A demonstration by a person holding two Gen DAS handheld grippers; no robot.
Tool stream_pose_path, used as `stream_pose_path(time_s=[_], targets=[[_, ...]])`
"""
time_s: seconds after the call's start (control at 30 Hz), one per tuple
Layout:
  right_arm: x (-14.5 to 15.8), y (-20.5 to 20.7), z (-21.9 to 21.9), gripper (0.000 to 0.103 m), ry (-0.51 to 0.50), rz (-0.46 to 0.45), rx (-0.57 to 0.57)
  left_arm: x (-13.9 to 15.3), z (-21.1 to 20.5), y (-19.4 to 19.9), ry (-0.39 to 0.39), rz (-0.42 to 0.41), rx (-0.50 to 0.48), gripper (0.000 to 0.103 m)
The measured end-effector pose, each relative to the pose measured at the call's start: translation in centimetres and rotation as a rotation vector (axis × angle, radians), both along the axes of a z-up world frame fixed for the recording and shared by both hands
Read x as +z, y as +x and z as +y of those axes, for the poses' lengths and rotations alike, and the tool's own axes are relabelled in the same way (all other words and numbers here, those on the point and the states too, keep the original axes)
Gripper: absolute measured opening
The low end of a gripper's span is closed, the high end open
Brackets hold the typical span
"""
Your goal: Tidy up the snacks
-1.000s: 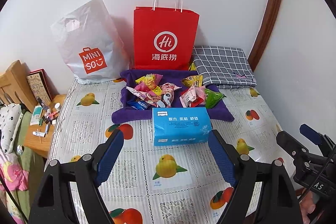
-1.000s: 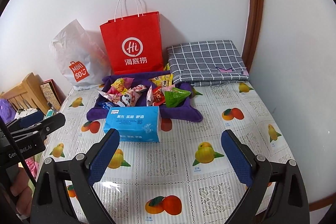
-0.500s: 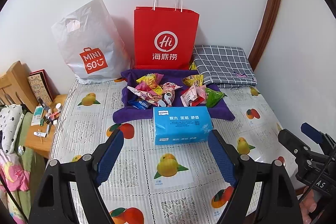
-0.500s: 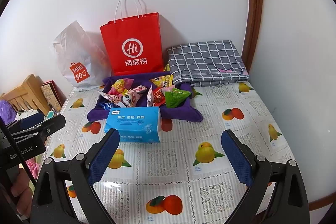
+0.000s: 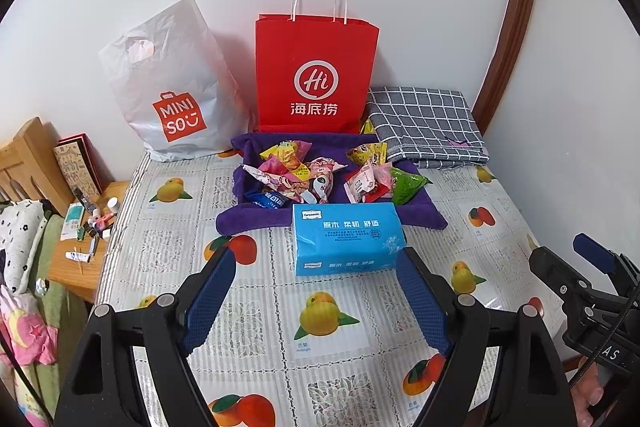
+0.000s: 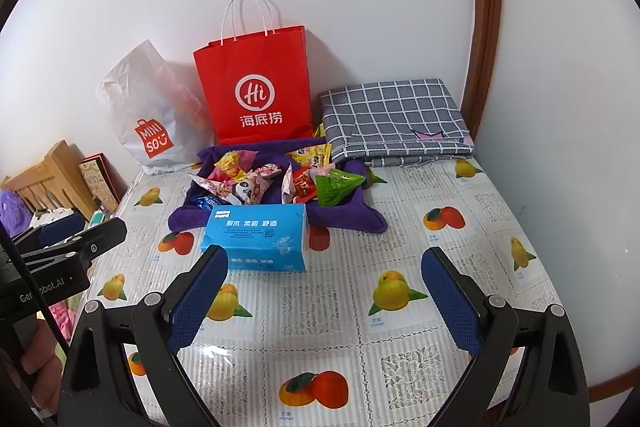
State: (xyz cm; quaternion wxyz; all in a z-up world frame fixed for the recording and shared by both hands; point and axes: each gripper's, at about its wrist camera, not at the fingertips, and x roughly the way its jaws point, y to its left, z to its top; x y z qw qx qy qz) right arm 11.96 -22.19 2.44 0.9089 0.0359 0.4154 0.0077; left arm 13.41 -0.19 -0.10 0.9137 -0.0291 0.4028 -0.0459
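Nearest to the lens, the left gripper [image 5: 314, 293] hangs above the fruit-patterned counter [image 5: 332, 379] with its jaws spread wide and nothing between them; its blue pads frame the near edge of a blue tissue pack [image 5: 344, 239] without touching it. The right gripper [image 6: 326, 293] is likewise released and empty, over bare cloth to the right of the same pack. Each gripper shows at the edge of the other's view, with part of a hand [image 6: 42, 359] gripping the handle. The tissue pack lies flat, its far side just against a purple towel [image 5: 236, 223] with raised edges. On that towel sits the pile of snacks [image 5: 320, 177]: pink, yellow and red wrappers heaped together, a green packet [image 5: 406, 183] at the right edge and a small blue one [image 5: 268, 201] at the near left. Behind the towel a red paper bag [image 5: 316, 75] stands upright against the wall, a white plastic shopping bag [image 5: 172, 87] to its left and a folded grey checked cloth [image 5: 426, 123] to its right.
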Motion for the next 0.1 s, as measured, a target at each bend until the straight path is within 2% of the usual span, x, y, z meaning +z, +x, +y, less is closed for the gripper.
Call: stream_pose_path(time_s=[0.1], targets=[[-0.04,0.00,-0.01,0.097,-0.002,0.000,0.000,0.12,-0.03,-0.21,0.003,-0.009,0.002,0.081]])
